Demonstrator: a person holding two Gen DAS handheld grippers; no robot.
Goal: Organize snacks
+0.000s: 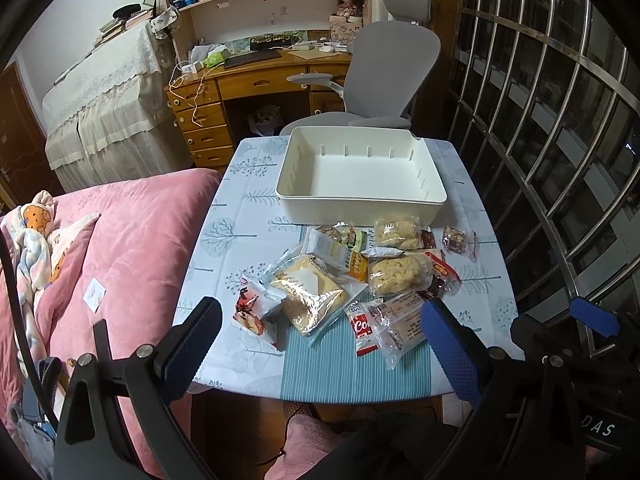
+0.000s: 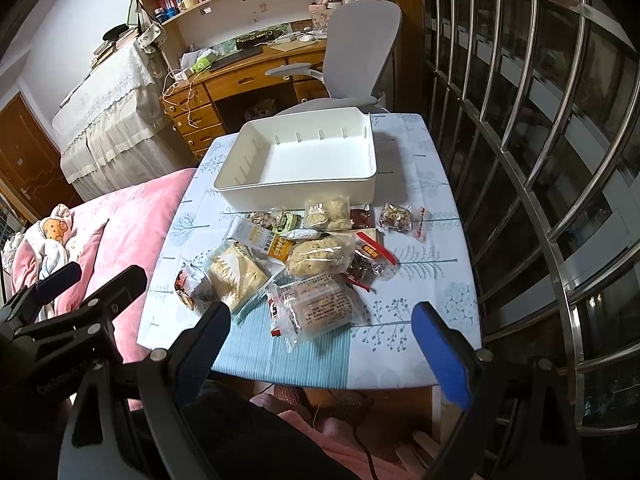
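An empty white plastic bin stands at the far side of the small table. In front of it lies a pile of wrapped snacks: two clear bags of puffed rice cake, a flat yellow cracker bag, a red-and-white packet, a clear-wrapped cake and a small nut bar. My left gripper is open and empty above the table's near edge. My right gripper is open and empty, also short of the pile.
The table has a tree-print cloth and a blue striped mat. A pink bed lies to the left, a metal window grille to the right. A grey office chair and wooden desk stand behind.
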